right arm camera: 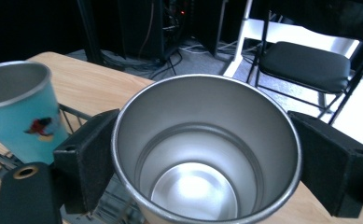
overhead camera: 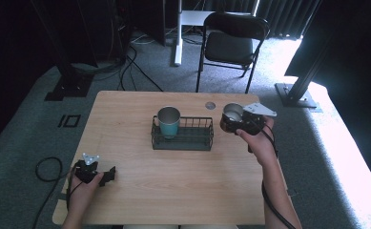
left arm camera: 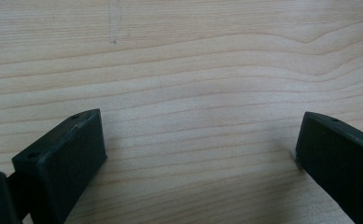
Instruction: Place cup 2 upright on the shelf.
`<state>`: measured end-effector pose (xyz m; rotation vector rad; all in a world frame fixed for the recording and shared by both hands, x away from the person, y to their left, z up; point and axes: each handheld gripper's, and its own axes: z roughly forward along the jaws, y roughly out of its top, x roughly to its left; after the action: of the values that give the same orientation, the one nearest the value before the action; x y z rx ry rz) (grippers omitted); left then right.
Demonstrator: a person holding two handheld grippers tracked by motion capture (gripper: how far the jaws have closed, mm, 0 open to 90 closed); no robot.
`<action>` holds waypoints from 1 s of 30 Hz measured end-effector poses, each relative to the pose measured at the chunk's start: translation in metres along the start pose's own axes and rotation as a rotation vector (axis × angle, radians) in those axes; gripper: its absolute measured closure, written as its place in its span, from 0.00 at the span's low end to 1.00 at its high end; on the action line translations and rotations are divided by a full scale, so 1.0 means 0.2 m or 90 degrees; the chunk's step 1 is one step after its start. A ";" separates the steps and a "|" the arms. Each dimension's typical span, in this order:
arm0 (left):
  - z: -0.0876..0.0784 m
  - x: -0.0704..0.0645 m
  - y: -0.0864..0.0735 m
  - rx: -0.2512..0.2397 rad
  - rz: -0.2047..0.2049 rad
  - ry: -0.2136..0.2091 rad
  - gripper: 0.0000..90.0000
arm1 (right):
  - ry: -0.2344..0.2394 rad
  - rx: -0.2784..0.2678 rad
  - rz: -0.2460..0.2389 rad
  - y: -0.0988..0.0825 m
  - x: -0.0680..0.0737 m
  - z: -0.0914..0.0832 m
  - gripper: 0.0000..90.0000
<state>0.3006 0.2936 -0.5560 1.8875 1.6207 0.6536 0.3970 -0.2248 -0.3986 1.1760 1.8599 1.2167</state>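
Note:
My right gripper [overhead camera: 231,123] is shut on a steel cup [overhead camera: 231,114], held up just right of the black wire basket [overhead camera: 183,139]. In the right gripper view the steel cup [right arm camera: 206,149] sits upright and empty between both jaws, which press its sides. A teal cup [overhead camera: 169,121] stands in the left end of the basket, and shows as the teal cup [right arm camera: 19,108] at the left of the right gripper view. My left gripper [overhead camera: 108,175] rests low over the table's near left corner, open, with bare wood between its jaws [left arm camera: 198,154].
The wooden table [overhead camera: 140,181] has a small round grommet [overhead camera: 210,105] near its far edge. A black folding chair [overhead camera: 231,45] and a white desk leg [overhead camera: 177,33] stand beyond the table. Cables lie on the grey carpet at the left.

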 end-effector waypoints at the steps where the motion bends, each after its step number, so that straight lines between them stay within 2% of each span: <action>1: 0.00 0.00 0.00 0.000 0.000 0.000 0.03 | 0.002 -0.002 -0.002 0.01 0.01 0.00 0.15; 7: 0.00 0.00 0.00 0.000 0.000 0.000 0.03 | 0.022 -0.015 -0.008 0.07 0.08 0.03 0.15; 10: 0.00 0.00 0.00 -0.001 -0.001 0.000 0.03 | 0.026 -0.015 -0.009 0.08 0.09 0.04 0.15; 11: 0.00 0.00 0.00 -0.001 0.000 0.000 0.03 | 0.034 -0.017 -0.012 0.10 0.12 0.05 0.15; 15: 0.00 0.00 0.00 -0.001 0.000 0.000 0.03 | 0.045 -0.019 -0.017 0.12 0.16 0.07 0.15; 16: 0.00 0.00 0.00 -0.001 0.001 0.001 0.03 | 0.053 -0.019 -0.021 0.13 0.20 0.10 0.15; 30: 0.00 0.00 0.00 0.000 0.000 0.000 0.03 | 0.086 0.001 -0.028 0.10 0.36 0.25 0.15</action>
<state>0.3006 0.2937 -0.5560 1.8879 1.6200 0.6544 0.4169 -0.1374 -0.4009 1.0716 1.9751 1.2988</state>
